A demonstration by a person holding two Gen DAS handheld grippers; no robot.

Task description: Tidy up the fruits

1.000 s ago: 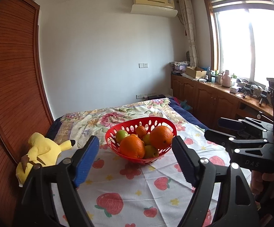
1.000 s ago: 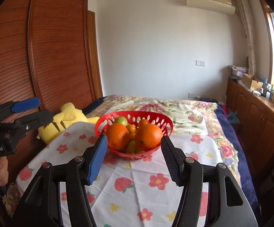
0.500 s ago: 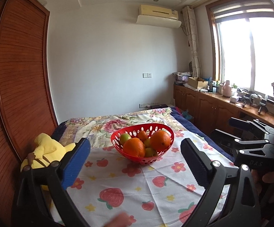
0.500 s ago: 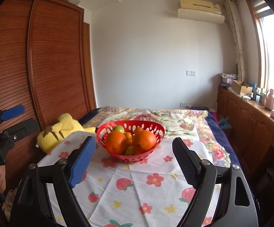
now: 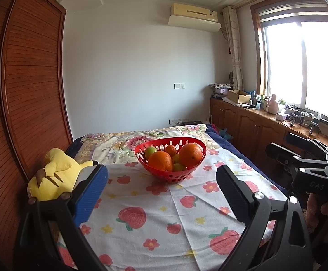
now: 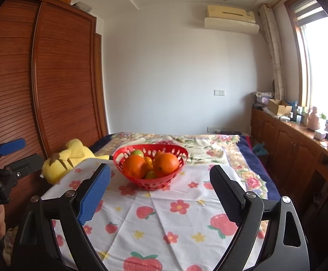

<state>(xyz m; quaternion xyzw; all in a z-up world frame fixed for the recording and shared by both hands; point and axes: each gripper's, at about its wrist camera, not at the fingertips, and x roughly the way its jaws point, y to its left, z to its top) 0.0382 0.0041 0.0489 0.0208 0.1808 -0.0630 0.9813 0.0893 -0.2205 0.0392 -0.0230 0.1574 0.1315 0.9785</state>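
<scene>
So both tongs, left tongs [image 5: 161,194] and right tongs [image 6: 160,189], hang wide open and empty above the strawberry cloth [image 6: 164,221], with the red fruit basket [image 6: 151,181] ahead holding oranges [image 6: 166,164].

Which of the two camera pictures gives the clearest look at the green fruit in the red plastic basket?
The left wrist view: the green fruit sits at the back left of the red plastic basket, mostly unhidden above the front orange. In the right wrist view only its top peeks over an orange.
</scene>
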